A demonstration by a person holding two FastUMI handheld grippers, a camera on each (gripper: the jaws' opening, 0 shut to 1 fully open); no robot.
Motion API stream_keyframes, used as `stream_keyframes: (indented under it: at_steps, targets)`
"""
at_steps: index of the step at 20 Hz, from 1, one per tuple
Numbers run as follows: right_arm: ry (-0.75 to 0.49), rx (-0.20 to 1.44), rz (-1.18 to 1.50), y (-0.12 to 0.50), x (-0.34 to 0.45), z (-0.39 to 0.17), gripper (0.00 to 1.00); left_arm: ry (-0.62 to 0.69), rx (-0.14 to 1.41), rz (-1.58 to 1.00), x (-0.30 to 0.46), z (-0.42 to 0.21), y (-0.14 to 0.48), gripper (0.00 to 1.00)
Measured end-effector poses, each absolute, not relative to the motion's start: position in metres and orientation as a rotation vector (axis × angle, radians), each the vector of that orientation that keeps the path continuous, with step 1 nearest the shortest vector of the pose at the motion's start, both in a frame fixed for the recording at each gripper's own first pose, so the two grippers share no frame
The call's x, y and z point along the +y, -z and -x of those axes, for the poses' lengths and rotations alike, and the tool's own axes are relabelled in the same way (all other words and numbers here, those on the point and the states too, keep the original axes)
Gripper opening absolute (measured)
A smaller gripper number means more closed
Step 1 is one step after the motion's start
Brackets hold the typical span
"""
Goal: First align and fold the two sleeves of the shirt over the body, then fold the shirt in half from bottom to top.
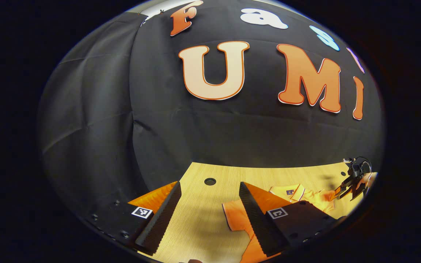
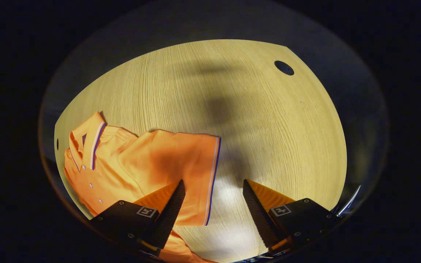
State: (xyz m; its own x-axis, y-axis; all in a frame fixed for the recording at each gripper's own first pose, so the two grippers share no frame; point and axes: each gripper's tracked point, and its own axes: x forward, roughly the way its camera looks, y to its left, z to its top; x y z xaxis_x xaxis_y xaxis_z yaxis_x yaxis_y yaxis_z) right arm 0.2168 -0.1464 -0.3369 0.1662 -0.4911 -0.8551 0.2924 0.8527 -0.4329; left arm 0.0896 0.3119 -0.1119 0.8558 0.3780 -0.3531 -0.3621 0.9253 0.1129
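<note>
Shirt [image 2: 141,164]: lower body cut off by right gripper view's edge. Right gripper [image 1: 347,188]: small, distant; jaws indistinct in left gripper view.

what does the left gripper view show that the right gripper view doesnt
Left gripper view: the black cloth wall behind the table, and far off at the right edge the other gripper over the shirt, with the hand that holds it.

Right gripper view: the shirt's button placket and a sleeve spread flat with its striped cuff.

Both: the wooden table with a round hole, the orange shirt with its collar, and each view's own jaws standing apart, holding nothing.
</note>
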Motion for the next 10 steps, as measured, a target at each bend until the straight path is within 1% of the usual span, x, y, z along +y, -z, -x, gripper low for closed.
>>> stream_keyframes:
  at_steps: [2, 3, 6, 7, 10]
  targets:
    - [0.561, 1.292, 0.154, 0.3415, -0.145, -0.2162, 0.93, -0.385, 0.392, -0.029, 0.3114, -0.0916, 0.1146, 0.98]
    - [0.563, 1.293, 0.142, 0.3396, -0.144, -0.2162, 0.87, -0.384, 0.399, -0.026, 0.3107, -0.09, 0.116, 0.98]
    - [0.551, 1.29, 0.113, 0.3425, -0.141, -0.2159, 0.81, -0.383, 0.4, -0.015, 0.3104, -0.0909, 0.1172, 0.98]
    - [0.551, 1.284, 0.113, 0.3421, -0.1397, -0.2168, 0.75, -0.383, 0.401, -0.013, 0.3101, -0.0903, 0.1186, 0.98]
    - [0.538, 1.273, 0.123, 0.3454, -0.1376, -0.2184, 0.64, -0.38, 0.41, 0.001, 0.3087, -0.0889, 0.121, 0.98]
